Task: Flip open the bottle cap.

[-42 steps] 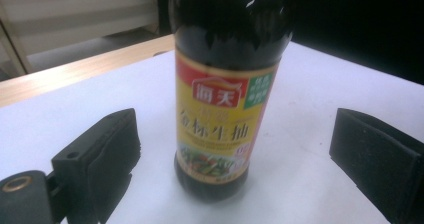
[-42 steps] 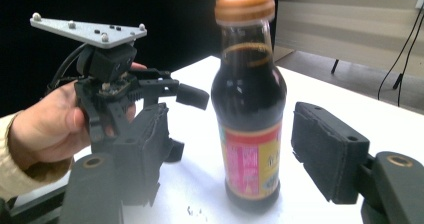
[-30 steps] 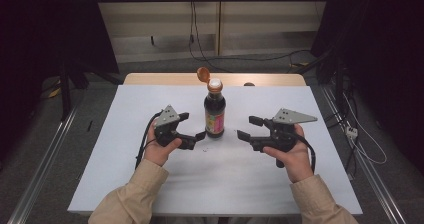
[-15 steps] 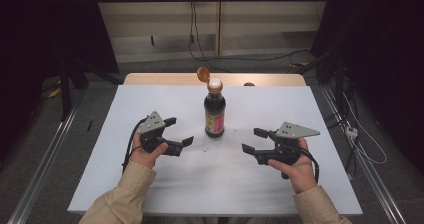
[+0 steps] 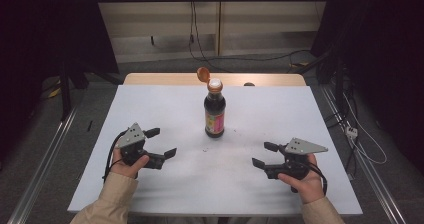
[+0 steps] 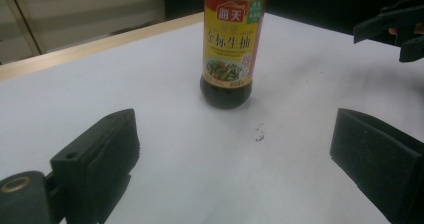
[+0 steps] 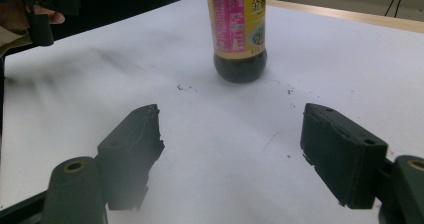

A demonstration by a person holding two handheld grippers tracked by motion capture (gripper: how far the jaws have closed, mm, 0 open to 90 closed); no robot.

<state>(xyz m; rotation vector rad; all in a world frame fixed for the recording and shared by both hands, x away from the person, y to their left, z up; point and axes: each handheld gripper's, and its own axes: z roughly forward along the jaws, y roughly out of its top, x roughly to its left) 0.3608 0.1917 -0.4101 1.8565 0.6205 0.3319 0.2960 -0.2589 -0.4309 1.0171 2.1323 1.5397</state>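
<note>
Figure: a dark sauce bottle (image 5: 214,115) stands upright near the middle of the white table (image 5: 165,104), its orange flip cap (image 5: 202,74) hinged open and tipped back toward 11 o'clock of the white neck. The bottle carries a yellow label with red and pink panels (image 6: 231,39). Small dark specks (image 6: 259,133) lie on the tabletop just in front of its base.

The left gripper (image 5: 161,143) lies at about 8 o'clock from the bottle, well apart from it, held in the person's left hand (image 5: 127,165). Its jaws stand wide apart with nothing between them, and in the left gripper view they frame bare tabletop with the bottle beyond.

The right gripper (image 5: 264,154) lies at about 4 o'clock from the bottle, also well apart, held in the right hand (image 5: 302,180), with the grey three-cornered plate (image 5: 304,145) on top. Its jaws are spread and have just been opening a little further; nothing sits between them. In the right gripper view the bottle's base (image 7: 241,64) stands ahead at 12 o'clock, clear of both jaws.

Both sleeves are beige, entering from the near edge of the table. A wooden strip (image 5: 165,78) borders the far side
</note>
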